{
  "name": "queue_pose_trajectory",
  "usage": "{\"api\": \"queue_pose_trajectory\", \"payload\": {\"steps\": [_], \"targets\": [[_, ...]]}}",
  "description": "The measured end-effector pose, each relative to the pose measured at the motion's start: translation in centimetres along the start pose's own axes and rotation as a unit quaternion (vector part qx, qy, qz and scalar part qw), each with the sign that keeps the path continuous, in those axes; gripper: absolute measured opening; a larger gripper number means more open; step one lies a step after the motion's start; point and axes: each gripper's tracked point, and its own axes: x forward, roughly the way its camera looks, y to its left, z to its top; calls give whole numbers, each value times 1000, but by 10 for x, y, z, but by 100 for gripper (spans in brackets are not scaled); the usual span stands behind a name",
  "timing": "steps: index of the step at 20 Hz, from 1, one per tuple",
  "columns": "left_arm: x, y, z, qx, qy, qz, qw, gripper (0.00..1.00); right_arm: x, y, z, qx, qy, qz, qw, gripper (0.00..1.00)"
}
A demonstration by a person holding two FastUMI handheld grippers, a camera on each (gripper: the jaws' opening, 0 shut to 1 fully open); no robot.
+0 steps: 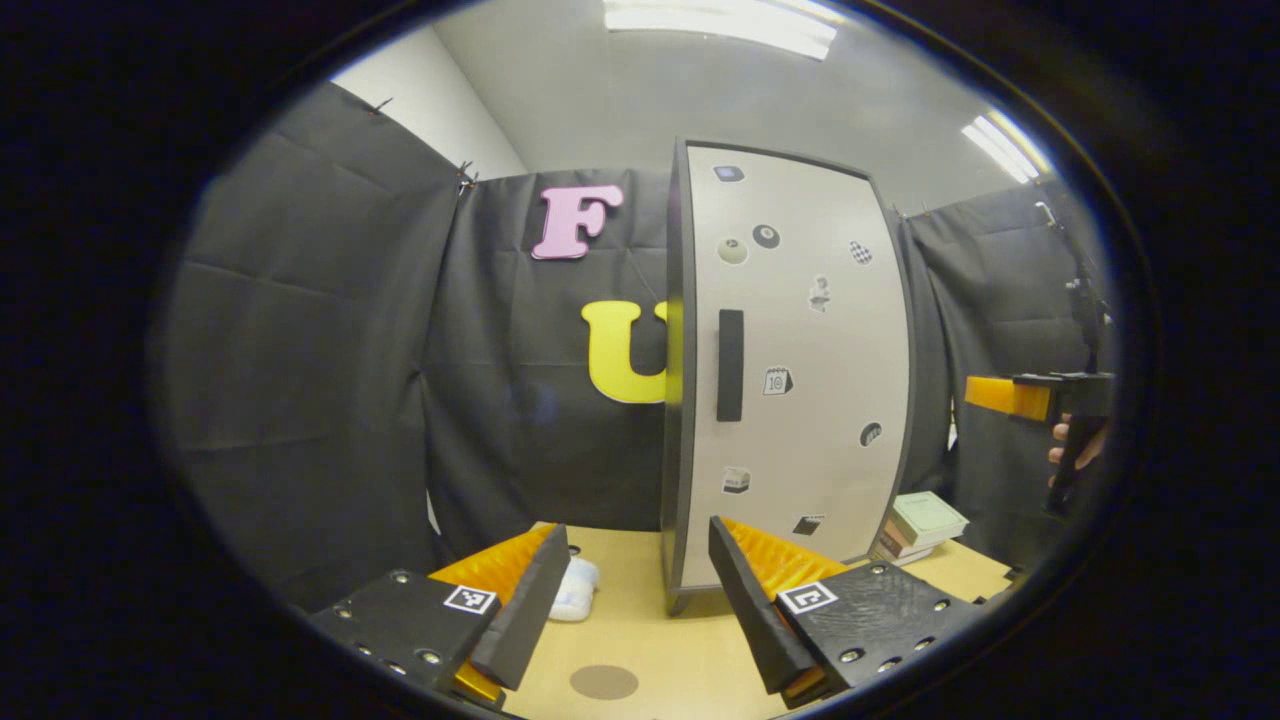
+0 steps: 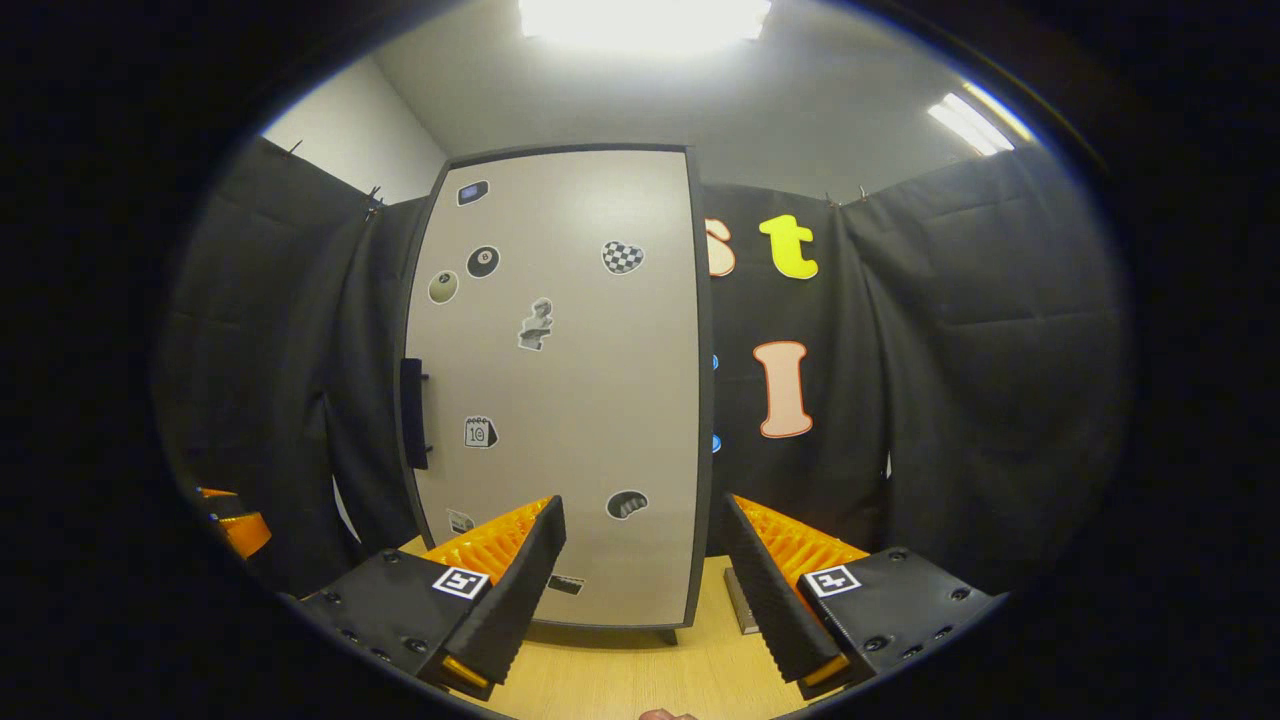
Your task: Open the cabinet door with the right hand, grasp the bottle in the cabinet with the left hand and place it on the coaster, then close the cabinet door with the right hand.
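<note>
Facing cabinet door [image 2: 560, 380], right tool [image 2: 640, 590]

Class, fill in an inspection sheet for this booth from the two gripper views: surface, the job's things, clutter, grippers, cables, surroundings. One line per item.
Surface: light wooden table, bare in front of the cabinet.
Job's things: cabinet upright, door shut, dark handle vertical on its front, stickers on it; round brown coaster flat on the table; bottle hidden.
Clutter: white crumpled object left of the cabinet; stack of books on its other side.
Grippers: left gripper open, holding nothing; right gripper open, facing the door, holding nothing.
Cables: nothing seen.
Surroundings: black cloth walls, ceiling lights.
</note>
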Motion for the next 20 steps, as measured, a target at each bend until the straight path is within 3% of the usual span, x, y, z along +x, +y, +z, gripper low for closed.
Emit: {"api": "queue_pose_trajectory", "payload": {"steps": [2, 3, 10, 14, 20], "targets": [[-1, 2, -5, -10, 5, 1, 1000, 88, 6, 8, 4, -2, 0, 6, 1000, 98], [-1, 3, -6, -14, 6, 4, 1000, 88, 9, 13, 5, -6, 2, 9, 1000, 94], [-3, 22, -14, -5, 7, 31, 999, 85, 40, 46, 26, 5, 9, 32, 999, 98], [-5, 31, -18, -30, 10, 43, 999, 85, 59, 78, 44, -1, 5, 63, 998, 98], [-19, 56, -23, -33, 11, 71, 997, 85, 82, 127, 79, -5, -32, 92, 995, 98]]}}
